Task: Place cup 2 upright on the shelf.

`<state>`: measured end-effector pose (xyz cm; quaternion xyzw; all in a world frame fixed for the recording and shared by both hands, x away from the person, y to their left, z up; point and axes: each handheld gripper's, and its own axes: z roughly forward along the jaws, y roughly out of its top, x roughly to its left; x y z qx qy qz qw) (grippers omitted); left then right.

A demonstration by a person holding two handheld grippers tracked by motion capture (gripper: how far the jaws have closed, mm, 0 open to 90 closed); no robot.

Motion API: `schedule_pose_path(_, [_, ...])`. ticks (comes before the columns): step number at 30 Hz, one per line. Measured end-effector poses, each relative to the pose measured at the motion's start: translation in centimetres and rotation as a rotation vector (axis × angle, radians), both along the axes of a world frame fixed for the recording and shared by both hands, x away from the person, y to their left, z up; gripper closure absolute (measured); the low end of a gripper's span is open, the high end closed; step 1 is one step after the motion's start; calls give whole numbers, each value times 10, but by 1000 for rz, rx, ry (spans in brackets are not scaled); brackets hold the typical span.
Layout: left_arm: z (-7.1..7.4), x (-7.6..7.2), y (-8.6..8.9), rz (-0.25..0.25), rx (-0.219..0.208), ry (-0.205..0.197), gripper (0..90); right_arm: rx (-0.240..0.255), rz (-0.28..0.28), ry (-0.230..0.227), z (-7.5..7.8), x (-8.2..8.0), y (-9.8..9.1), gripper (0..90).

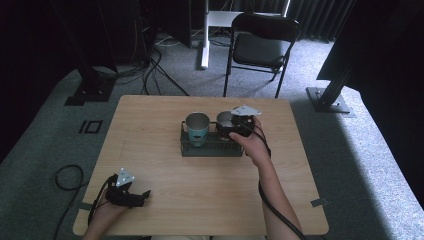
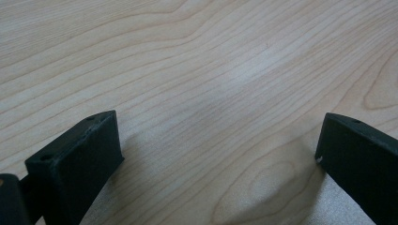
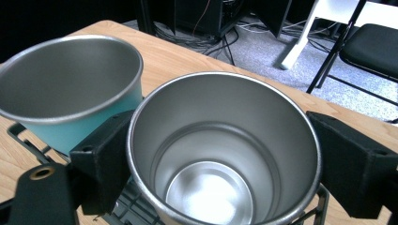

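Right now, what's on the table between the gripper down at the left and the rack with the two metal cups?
Nothing: the high view shows bare wooden table between the left gripper and the dark wire rack.

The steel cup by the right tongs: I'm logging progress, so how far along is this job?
Done: the teal cup stands upright in the wire rack. In hand: the right tongs straddle the steel cup, which sits over the rack beside the teal one, jaws at both its sides; whether it is being set down or lifted out I can't tell. Left: letting go or carrying on. The left tongs wait open over the bare table.
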<state>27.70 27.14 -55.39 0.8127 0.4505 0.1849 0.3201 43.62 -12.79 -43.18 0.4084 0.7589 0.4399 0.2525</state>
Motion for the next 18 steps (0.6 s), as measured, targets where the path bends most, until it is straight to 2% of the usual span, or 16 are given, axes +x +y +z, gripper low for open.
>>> schedule_pose_path(18, [0, 0, 0, 0, 0, 0, 11, -29, -1, 32, -30, 2, 2, 131])
